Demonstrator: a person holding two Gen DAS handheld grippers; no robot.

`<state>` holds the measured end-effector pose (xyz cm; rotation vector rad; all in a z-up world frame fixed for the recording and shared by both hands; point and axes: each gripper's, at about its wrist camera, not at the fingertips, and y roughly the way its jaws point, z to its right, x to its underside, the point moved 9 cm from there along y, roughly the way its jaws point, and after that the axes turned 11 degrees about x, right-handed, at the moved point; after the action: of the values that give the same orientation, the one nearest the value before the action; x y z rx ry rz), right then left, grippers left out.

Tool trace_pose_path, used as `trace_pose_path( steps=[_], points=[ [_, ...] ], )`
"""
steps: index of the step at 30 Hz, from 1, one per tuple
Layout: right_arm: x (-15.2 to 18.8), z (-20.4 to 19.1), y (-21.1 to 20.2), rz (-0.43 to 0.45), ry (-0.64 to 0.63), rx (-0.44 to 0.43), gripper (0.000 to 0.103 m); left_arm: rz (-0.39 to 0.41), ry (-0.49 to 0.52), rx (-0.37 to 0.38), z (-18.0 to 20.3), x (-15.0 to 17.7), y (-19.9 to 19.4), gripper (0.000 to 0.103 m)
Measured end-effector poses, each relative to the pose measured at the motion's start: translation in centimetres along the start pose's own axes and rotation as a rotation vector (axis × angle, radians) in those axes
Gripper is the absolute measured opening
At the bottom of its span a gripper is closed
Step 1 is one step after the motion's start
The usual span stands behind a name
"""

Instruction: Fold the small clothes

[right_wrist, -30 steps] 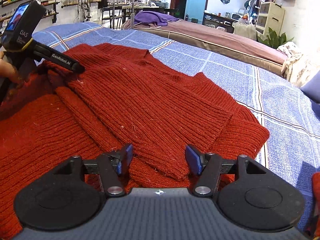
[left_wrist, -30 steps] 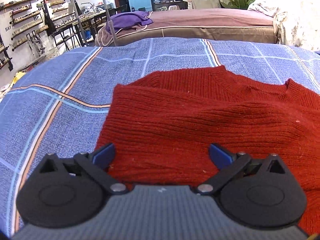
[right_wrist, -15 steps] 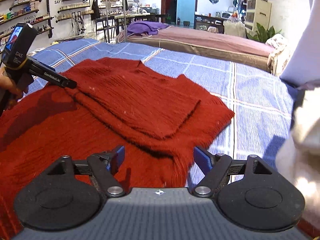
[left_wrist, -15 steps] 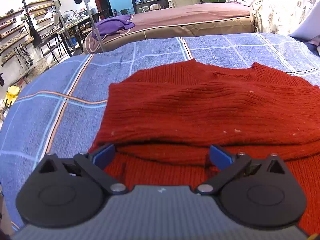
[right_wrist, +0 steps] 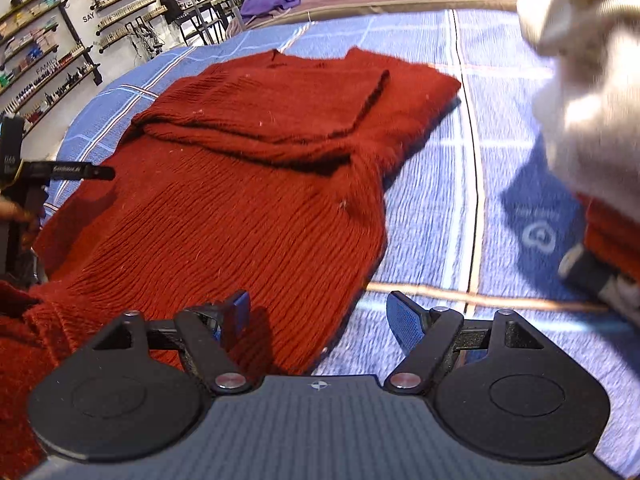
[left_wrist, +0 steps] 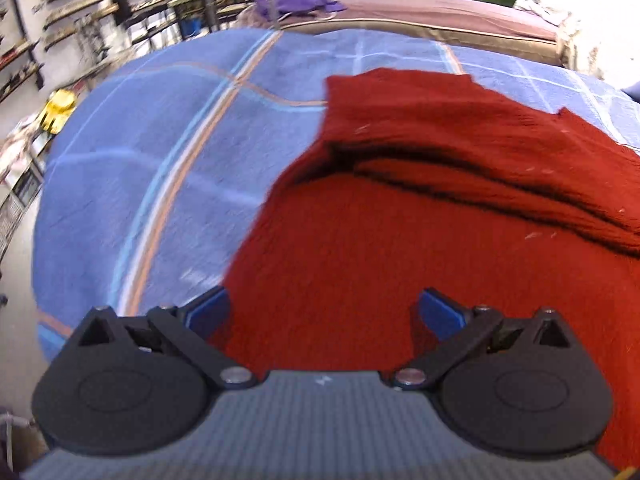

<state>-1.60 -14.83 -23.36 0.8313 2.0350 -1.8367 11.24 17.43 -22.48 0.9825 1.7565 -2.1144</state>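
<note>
A dark red knitted sweater (left_wrist: 420, 248) lies flat on a blue checked bedspread (left_wrist: 160, 152), its sleeves folded across the upper body. In the right wrist view the same sweater (right_wrist: 224, 216) stretches away with the folded sleeves at the far end. My left gripper (left_wrist: 324, 314) hovers open over the sweater's left lower edge, nothing between its blue pads. My right gripper (right_wrist: 318, 318) is open above the sweater's right lower edge, half over the bedspread (right_wrist: 440, 184). The left gripper's black body (right_wrist: 60, 171) shows at the left edge of the right wrist view.
A cream and red pile of clothes (right_wrist: 592, 92) sits on the bed at the right. Behind stands a second bed with a purple garment (left_wrist: 296, 0). Wall shelves (right_wrist: 52, 64) and metal racks fill the left side of the room.
Both grippers have drawn back toward the sweater's lower hem and apart to its sides. The sleeves now lie folded and released. Both views are blurred by motion.
</note>
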Motion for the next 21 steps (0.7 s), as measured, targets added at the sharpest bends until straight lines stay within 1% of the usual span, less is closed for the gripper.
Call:
trace_pose_path(
  steps=[2, 4, 6, 9, 11, 12, 14, 18, 21],
  points=[
    [0.3, -0.3, 0.1, -0.016, 0.005, -0.028, 0.103, -0.008, -0.002, -0.014, -1.4, 1.0, -0.6, 0.103],
    [0.5, -0.7, 0.3, -0.040, 0.019, -0.063, 0.103, -0.009, -0.017, 0.001, -2.7, 2.0, -1.2, 0.103],
    [1.0, -0.5, 0.3, -0.066, 0.051, -0.096, 0.103, -0.013, -0.053, 0.055, -3.8, 3.0, -1.9, 0.103],
    [1.5, 0.4, 0.1, -0.082, 0.113, -0.127, 0.103, -0.014, -0.130, 0.142, -5.3, 4.8, -2.8, 0.103],
    [1.8, 0.6, 0.0, -0.090, 0.132, -0.138, 0.103, 0.006, -0.166, 0.180, -6.2, 5.7, -3.6, 0.103],
    [1.9, 0.7, -0.1, -0.093, 0.133, -0.141, 0.103, 0.014, -0.171, 0.200, -6.4, 5.9, -3.9, 0.103],
    [2.1, 0.6, -0.1, -0.102, 0.127, -0.151, 0.103, 0.019, -0.186, 0.235, -6.6, 6.2, -4.1, 0.097],
    [2.2, 0.5, -0.2, -0.115, 0.126, -0.169, 0.103, -0.006, -0.183, 0.296, -5.9, 6.7, -4.0, 0.090],
    [2.1, 1.1, -0.3, -0.118, 0.151, -0.173, 0.103, -0.013, -0.161, 0.299, -5.4, 6.9, -3.8, 0.089]
  ],
)
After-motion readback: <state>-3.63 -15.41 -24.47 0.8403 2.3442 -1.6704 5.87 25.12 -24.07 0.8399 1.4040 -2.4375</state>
